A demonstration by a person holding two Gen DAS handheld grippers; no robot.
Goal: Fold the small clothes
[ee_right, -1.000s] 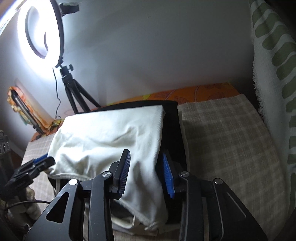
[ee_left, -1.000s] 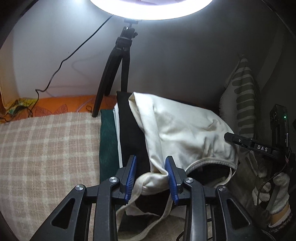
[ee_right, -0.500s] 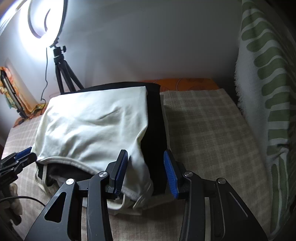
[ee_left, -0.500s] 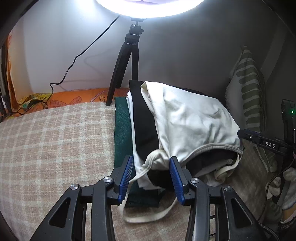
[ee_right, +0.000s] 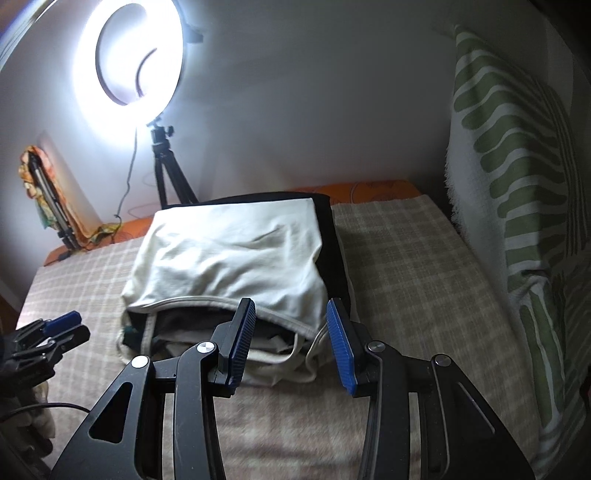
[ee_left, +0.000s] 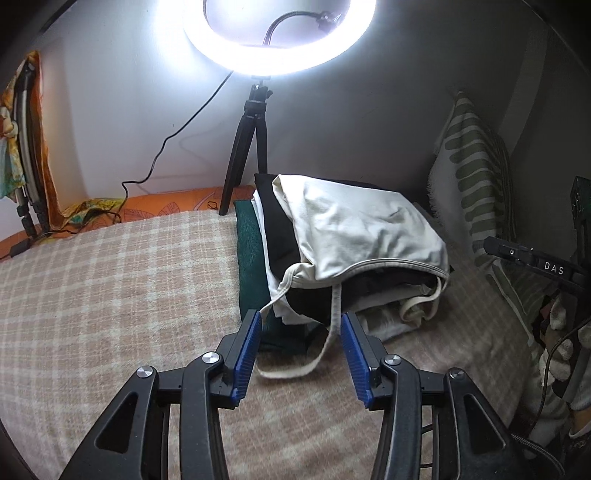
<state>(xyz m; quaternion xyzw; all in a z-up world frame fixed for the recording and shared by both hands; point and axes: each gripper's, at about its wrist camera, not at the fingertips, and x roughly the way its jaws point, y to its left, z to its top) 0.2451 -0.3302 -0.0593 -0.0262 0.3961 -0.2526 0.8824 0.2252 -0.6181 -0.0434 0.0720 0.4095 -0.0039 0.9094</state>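
I have both tongs over the bed, angled down toward a stack of folded clothes.

Left tongs (ee_left: pixel 301 325): the jaws are opening, with a clear gap between the blue pads. A loose cream strap (ee_left: pixel 325 343) from the top garment trails down onto the checked blanket (ee_left: pixel 110 295) and runs between the pads. It lies close to the right-hand pad, but I see neither pad pressing on it, so I record nothing as gripped.

Right tongs (ee_right: pixel 291 317): the jaws stand apart with the front edge of the stack showing beyond the gap. The pads are not pinching the cloth.

The task item: a cream garment (ee_left: pixel 354 229) lies folded on top of the stack (ee_right: pixel 229 251), toward the far end of the bed near the wall. Beneath it I see a black layer (ee_left: pixel 277 229), a white layer, and a dark green piece (ee_left: pixel 251 258) at the bottom, its edge showing on the stack's left side in the left wrist view. The cream garment's banded hem faces me, with straps spilling out at the front.

Surroundings: a lit ring light (ee_left: pixel 280 33) on a small black tripod (ee_left: pixel 247 147) stands behind the stack against the wall. A green-and-white patterned cloth (ee_right: pixel 517 184) hangs to the right of the bed. The left tongs also show at the left edge of the right wrist view.
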